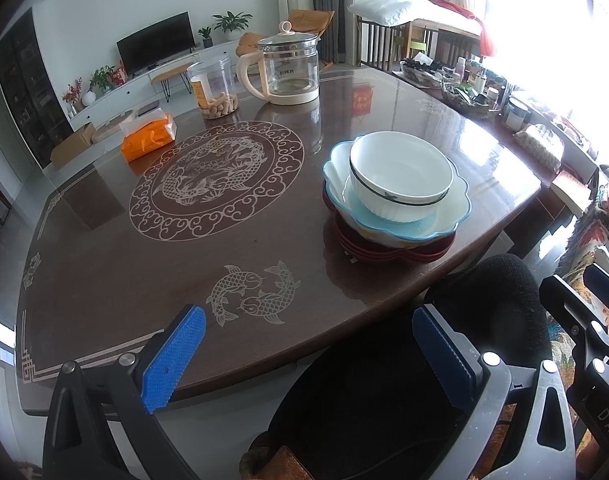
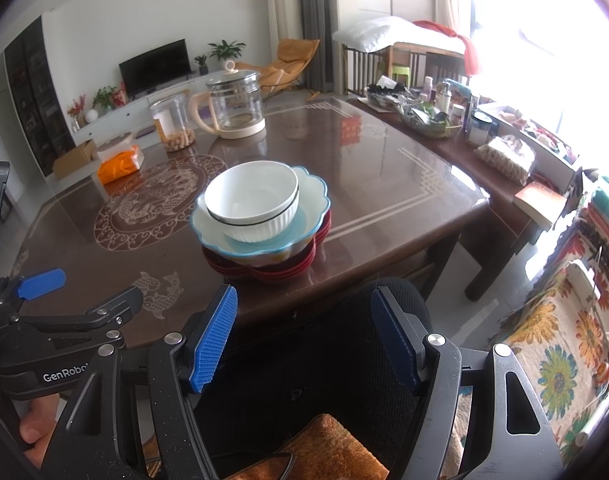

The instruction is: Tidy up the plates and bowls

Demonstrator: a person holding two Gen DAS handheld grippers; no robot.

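Observation:
A white ribbed bowl (image 1: 400, 178) with a dark rim line sits inside a light-blue scalloped bowl (image 1: 444, 216), which rests on a stack of red scalloped plates (image 1: 388, 254) near the table's front right. The same stack shows in the right wrist view: white bowl (image 2: 252, 200), blue bowl (image 2: 310, 204), red plates (image 2: 264, 270). My left gripper (image 1: 308, 348) is open and empty, held off the table's front edge. My right gripper (image 2: 304, 328) is open and empty, also back from the edge, in front of the stack.
On the brown patterned table (image 1: 184, 240) stand a glass kettle (image 1: 290, 70), a clear jar (image 1: 214, 88) and an orange tissue pack (image 1: 148, 138) at the far side. A cluttered side table (image 2: 436, 120) stands right. A black chair back (image 2: 324, 360) lies below both grippers.

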